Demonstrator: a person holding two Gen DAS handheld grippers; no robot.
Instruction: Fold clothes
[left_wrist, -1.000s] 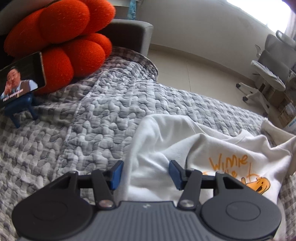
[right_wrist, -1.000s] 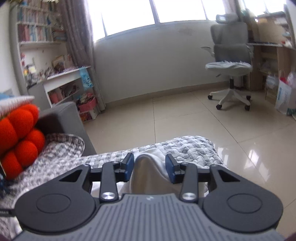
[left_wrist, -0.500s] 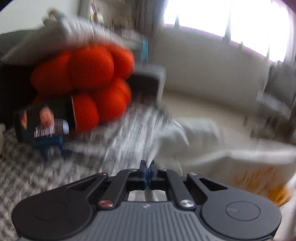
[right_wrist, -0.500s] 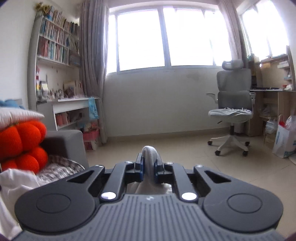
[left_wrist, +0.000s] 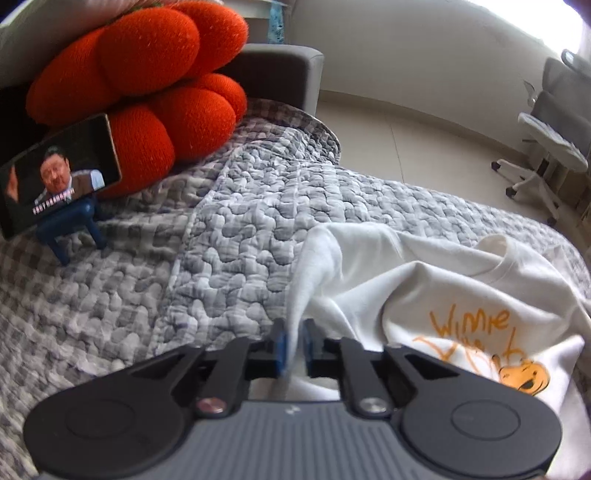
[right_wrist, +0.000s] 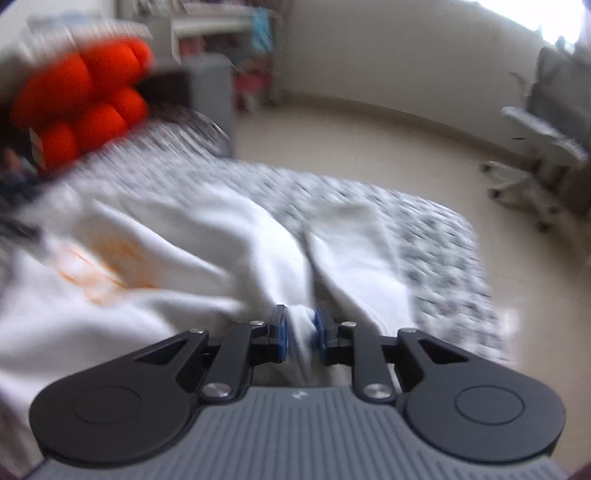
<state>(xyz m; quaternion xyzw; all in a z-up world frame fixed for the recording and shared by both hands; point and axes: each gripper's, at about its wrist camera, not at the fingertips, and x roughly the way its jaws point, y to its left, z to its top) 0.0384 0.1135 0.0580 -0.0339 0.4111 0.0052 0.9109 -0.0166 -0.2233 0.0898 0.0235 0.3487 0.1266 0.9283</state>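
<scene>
A white T-shirt (left_wrist: 436, 295) with orange lettering and an orange cartoon print lies crumpled on a grey quilted bedspread (left_wrist: 240, 236). My left gripper (left_wrist: 293, 345) is shut on a pinched fold of the white T-shirt near its left sleeve edge. The right wrist view is blurred by motion. There the same white T-shirt (right_wrist: 192, 258) spreads to the left, and my right gripper (right_wrist: 301, 332) is shut on a bunch of its cloth. The cloth rises taut from both sets of blue pads.
An orange knotted cushion (left_wrist: 147, 85) and a phone on a blue stand (left_wrist: 59, 184) sit at the bedspread's far left. A grey sofa arm (left_wrist: 280, 77) is behind them. A grey office chair (left_wrist: 554, 140) stands on the tiled floor (left_wrist: 424, 147) at the right.
Both grippers, open around the shirt a second ago, shut on its cloth, lifted, and have now swung back down toward the bedspread with the shirt held.
</scene>
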